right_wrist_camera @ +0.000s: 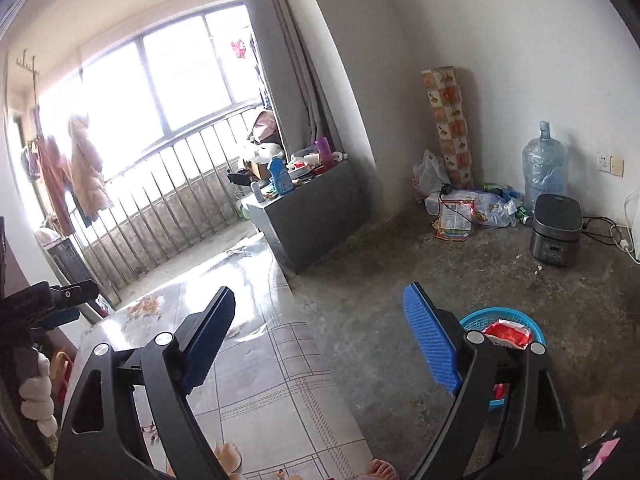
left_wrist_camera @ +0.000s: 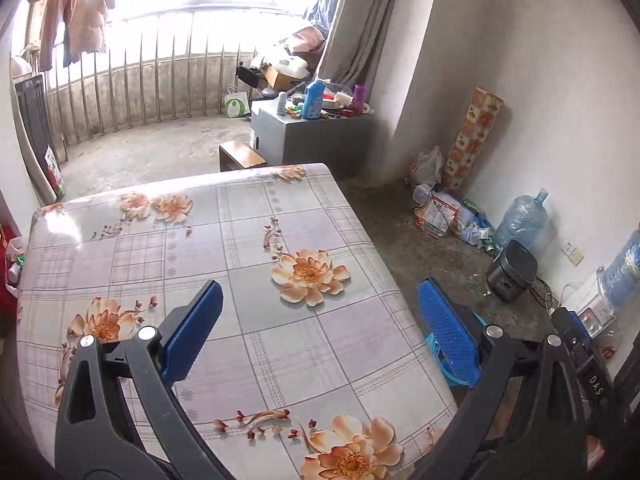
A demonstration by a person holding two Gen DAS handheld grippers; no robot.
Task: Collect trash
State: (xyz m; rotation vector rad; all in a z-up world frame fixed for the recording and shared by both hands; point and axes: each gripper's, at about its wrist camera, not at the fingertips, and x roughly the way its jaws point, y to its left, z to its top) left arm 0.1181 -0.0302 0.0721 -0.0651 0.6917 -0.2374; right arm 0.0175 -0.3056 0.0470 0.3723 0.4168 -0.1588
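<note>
1. The left gripper (left_wrist_camera: 320,312) is hanging over the desk (left_wrist_camera: 256,248) with its two blue fingers (left_wrist_camera: 192,332) standing wide apart and nothing between them.
2. The right gripper (right_wrist_camera: 320,340) is hanging over the desk's edge, and its fingers (right_wrist_camera: 430,344) are standing wide apart too, holding nothing.
3. The flower cloth on the desk is lying flat and shining in the window light.
4. A blue basket (right_wrist_camera: 516,318) is sitting on the floor (right_wrist_camera: 400,280) just beside the desk.
5. A red wrapper (right_wrist_camera: 508,336), the trash, is lying inside the basket.
6. A grey cooker (right_wrist_camera: 556,228) is sitting on the floor by the wall, near a big water bottle (right_wrist_camera: 544,164).
7. Some bags and packets (right_wrist_camera: 472,208) are lying in the corner, well apart from the basket.
</note>
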